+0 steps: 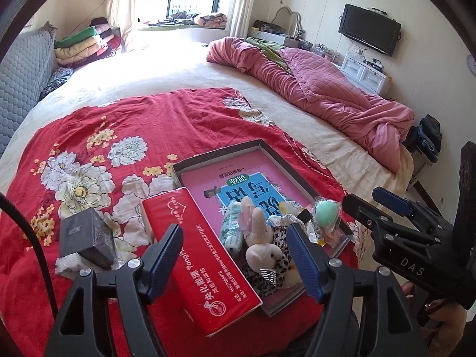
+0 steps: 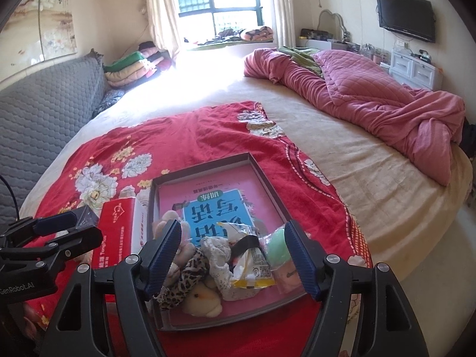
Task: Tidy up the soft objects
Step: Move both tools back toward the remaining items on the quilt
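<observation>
Blue-padded fingers of the left gripper (image 1: 235, 255) stand spread with nothing pinched; through the gap show the red tissue pack (image 1: 205, 255) and the plush rabbit (image 1: 261, 247). The right gripper (image 2: 233, 255) is likewise spread and empty, hanging over the near end of the shallow box (image 2: 253, 160).

Inside that box, at its near edge, the soft things lie heaped: the rabbit in its leopard-print dress (image 2: 184, 276) toward the near left corner, a crumpled pale cloth (image 2: 218, 255) and a torn snack wrapper (image 2: 253, 270) in the middle, a green foam egg (image 2: 276, 242) toward the near right corner. A pink and blue book (image 2: 214, 205) lines the floor of the box and fills its far half.

The tissue pack looks to be the soft thing not yet sorted. It lies just outside the box's left wall, touching or overlapping it, with its long axis running away from the person, roughly along that wall. It sits squarely before the left gripper and off to the left of the right one, so the left hand is the nearer. A dark small carton (image 1: 87, 241) rests further left on the red floral blanket (image 1: 119, 125).
</observation>
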`<state>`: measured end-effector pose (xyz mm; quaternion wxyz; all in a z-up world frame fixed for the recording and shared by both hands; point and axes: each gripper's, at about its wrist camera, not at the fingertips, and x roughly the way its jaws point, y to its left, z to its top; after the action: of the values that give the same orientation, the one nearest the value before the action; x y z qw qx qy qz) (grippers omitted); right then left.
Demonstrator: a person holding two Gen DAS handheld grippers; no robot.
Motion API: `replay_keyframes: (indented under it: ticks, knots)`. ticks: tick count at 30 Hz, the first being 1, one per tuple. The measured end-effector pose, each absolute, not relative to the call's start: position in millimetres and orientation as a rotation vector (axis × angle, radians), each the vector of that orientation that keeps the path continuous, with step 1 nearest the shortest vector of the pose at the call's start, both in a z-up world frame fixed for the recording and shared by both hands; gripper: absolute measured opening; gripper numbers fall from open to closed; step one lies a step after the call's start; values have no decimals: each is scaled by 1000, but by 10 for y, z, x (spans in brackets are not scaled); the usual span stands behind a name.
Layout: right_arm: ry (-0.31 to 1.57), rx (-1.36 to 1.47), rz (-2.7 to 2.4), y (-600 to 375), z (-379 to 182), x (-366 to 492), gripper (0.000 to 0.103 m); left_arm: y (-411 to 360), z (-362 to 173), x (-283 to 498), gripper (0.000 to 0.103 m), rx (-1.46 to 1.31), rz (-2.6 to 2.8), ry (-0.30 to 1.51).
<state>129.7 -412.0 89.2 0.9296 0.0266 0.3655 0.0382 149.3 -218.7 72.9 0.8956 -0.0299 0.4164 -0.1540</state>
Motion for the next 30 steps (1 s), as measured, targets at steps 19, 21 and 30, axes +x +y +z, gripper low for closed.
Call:
replay_keyframes:
  ticks: [19,21,30]
  knots:
    - [664,-82,323,-2845,1439,1135,74,-797,1043,1063,74,-123,-65,823]
    - [660,-102,350,-2688,1465,1116,74,-604,1032,1030,74,-131,-22,824]
    - [701,-188,467,-1926,1286,1076,75,66,692,936,74,-219,69,873]
